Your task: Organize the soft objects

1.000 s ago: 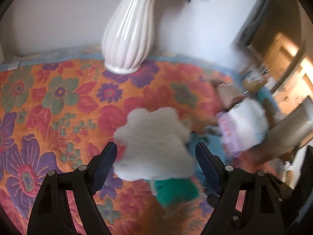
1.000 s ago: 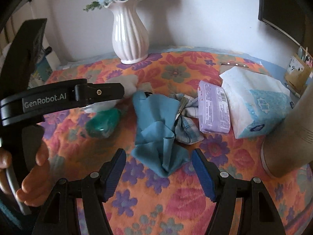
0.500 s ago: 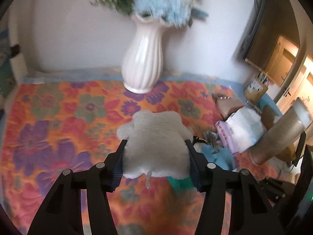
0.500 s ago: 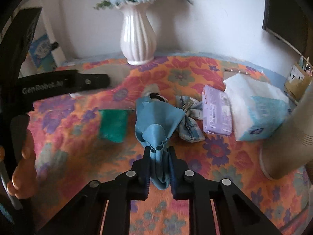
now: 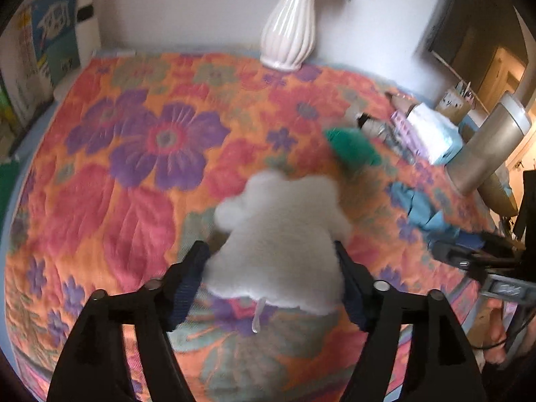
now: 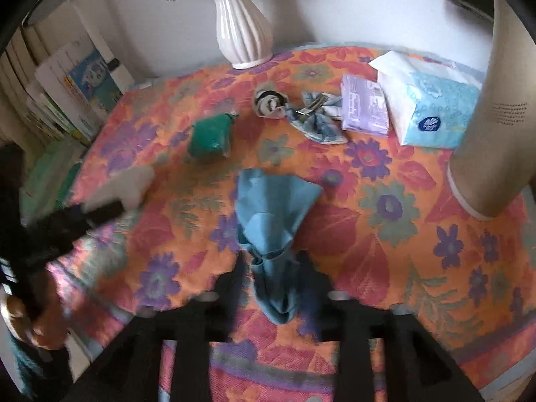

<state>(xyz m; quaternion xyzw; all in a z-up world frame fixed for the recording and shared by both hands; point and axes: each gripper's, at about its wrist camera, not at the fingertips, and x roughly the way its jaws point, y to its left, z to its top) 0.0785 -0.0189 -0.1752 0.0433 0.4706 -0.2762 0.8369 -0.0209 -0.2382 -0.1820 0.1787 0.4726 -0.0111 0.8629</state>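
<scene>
My left gripper is shut on a white plush toy and holds it above the floral cloth; it also shows at the left of the right wrist view. My right gripper is shut on a blue cloth, whose loose end lies on the table; it also shows in the left wrist view. A green soft pouch lies further back, also seen in the left wrist view. A checked cloth and a small grey bundle lie near the far side.
A white ribbed vase stands at the back. A purple tissue pack and a blue tissue box lie at the right, beside a tall beige cylinder. Books stand at the left edge.
Both grippers went from open to shut, the left on the plush toy, the right on the blue cloth. Both have pulled back toward the near edge with their loads, the left going leftward.
</scene>
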